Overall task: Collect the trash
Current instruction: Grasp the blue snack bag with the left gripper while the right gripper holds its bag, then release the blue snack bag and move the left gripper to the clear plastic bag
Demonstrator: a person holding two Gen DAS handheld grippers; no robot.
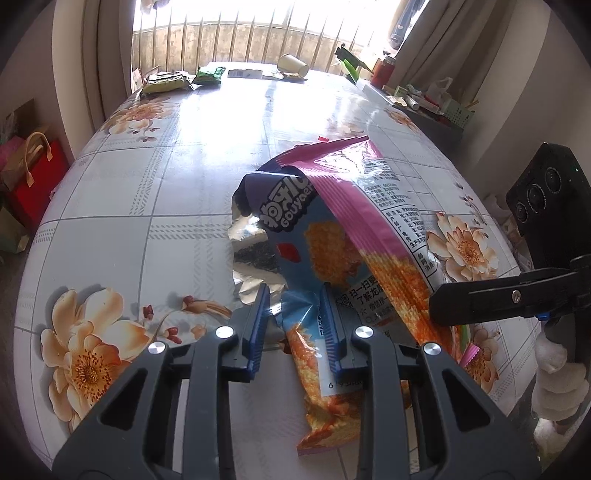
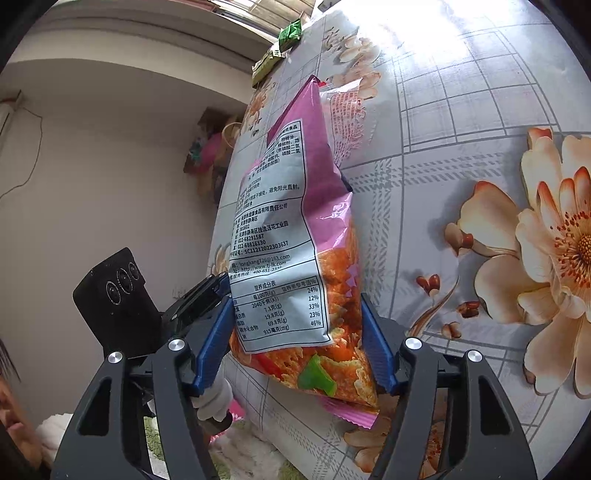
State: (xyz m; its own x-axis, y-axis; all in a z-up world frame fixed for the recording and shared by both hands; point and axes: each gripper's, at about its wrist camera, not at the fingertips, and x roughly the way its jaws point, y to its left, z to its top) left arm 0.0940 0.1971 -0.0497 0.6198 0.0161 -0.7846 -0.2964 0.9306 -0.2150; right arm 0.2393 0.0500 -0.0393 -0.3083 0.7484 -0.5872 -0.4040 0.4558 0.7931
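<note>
We have both grippers on the same crinkled pink-and-orange foil snack bag [image 1: 343, 236], which lies partly lifted off the table near its front edge. Our left gripper [image 1: 295, 317] has its 2 blue fingers [image 1: 258, 317] set either side of a fold of the bag's lower part, with a gap between them, so we cannot tell whether they are clamping it or only bracketing it. Our right gripper [image 2: 299, 343] straddles the bag's sealed bottom end in the same way; its blue fingers [image 2: 214, 343] sit against the bag's sides, but a firm pinch is not certain. We judge the task to be at an early stage: this 1 bag is being gathered, no bin or sack shows in either view, and more litter waits farther off. Beyond the bag, the table's glossy vinyl cloth [image 1: 147, 206], pale grey with a check pattern and large peach flowers, glares under the sun. At the far end lie a flat yellow-green snack packet [image 1: 166, 82], a crumpled dark green wrapper [image 1: 209, 75] and a tipped tan paper cup [image 1: 293, 65]. Past them, we see a barred bright window [image 1: 240, 33] between beige curtains, and a red paper gift bag [image 1: 37, 173] on the floor at the left.
</note>
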